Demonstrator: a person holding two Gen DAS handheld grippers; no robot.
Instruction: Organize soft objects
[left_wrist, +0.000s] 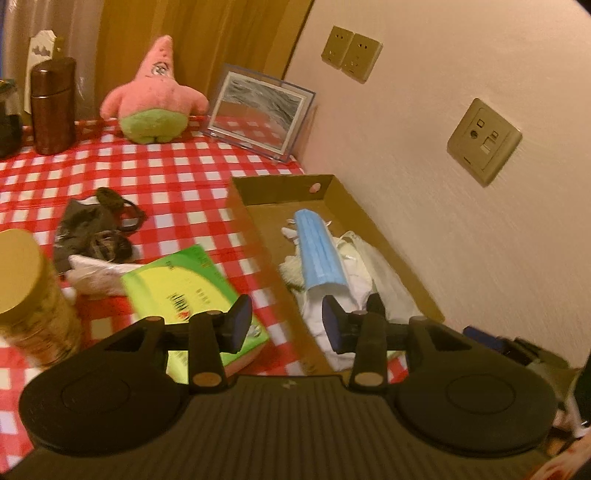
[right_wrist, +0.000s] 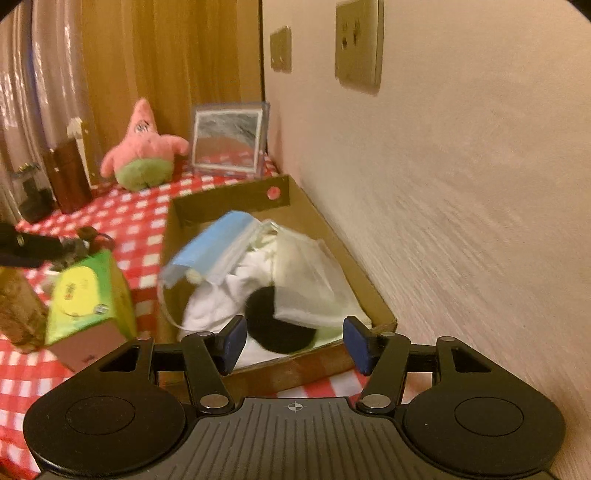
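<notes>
- The shallow cardboard box (left_wrist: 332, 184) lay on the red-and-white checked bench (left_wrist: 177, 166) against the textured wall (left_wrist: 461, 184), and serves as the landmark here.
- Inside the box lay the soft things: a pleated blue mask (left_wrist: 319, 251) on crumpled white cloth (left_wrist: 369, 266), a pale mask (right_wrist: 314, 280) and a round black pad (right_wrist: 277, 325).
- Left of the box a glossy green-and-yellow carton (left_wrist: 184, 288) stood close by; beyond it lay a dark heap of fabric and hair ties (left_wrist: 92, 225) with a white crumpled piece (left_wrist: 92, 273) beside it.
- Further left stood a gold-lidded canister (left_wrist: 29, 295), blurred.
- Behind the box stood a clear-framed picture (left_wrist: 258, 114), with a pink-and-green starfish plush (left_wrist: 155, 99) and a brown wooden cylinder (left_wrist: 53, 107) to its left.
- The left gripper (left_wrist: 286, 323) hovered over the box's near left wall, jaws spread and holding nothing; one blue pad sat over the white cloth, but I cannot tell whether it touched.
- The right gripper (right_wrist: 295, 343) hung over the box's near end, jaws wide apart, gripping nothing.
</notes>
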